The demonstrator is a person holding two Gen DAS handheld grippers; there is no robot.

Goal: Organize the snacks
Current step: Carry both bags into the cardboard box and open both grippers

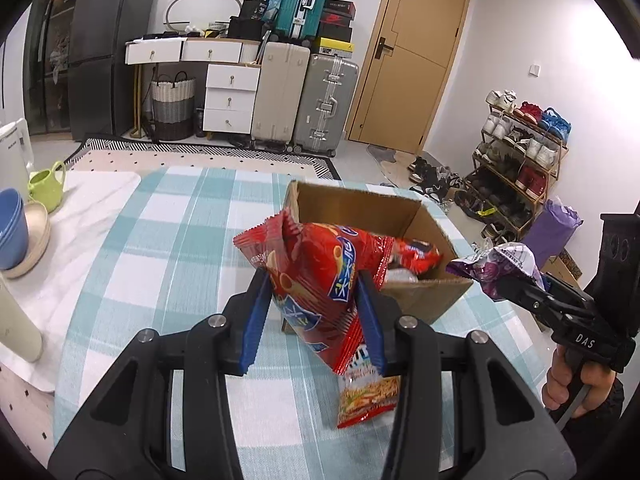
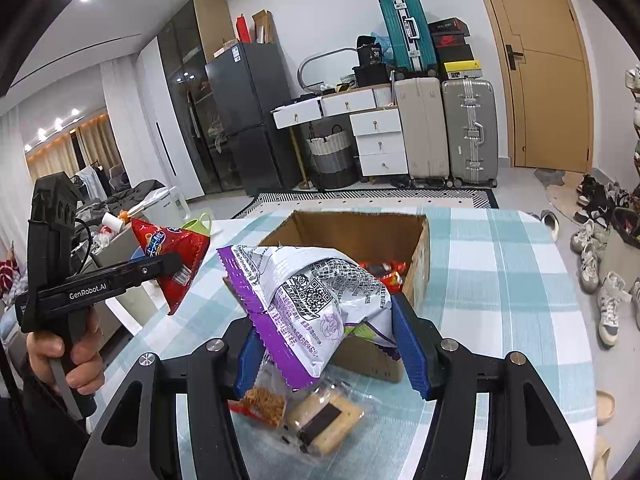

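Two black two-finger grippers with blue pads: the left gripper [image 1: 316,320] and the right gripper [image 2: 332,344]. One brown open-topped cardboard box [image 2: 416,256] stands on the one table with a teal-and-white checked cloth [image 1: 160,232].

Snack packets outside the box come to five: one red crinkled chip bag [image 1: 320,268], one purple-and-white foil bag [image 2: 320,296], one small red-and-yellow noodle-snack packet [image 1: 366,400], one clear packet of orange-brown sticks [image 2: 264,400], and one clear wrapped biscuit sandwich [image 2: 324,420]. More red wrappers lie inside the box, too heaped to count.

Elsewhere: three upright suitcases, one lime-green mug [image 1: 46,184], one stack of blue bowls [image 1: 12,232].
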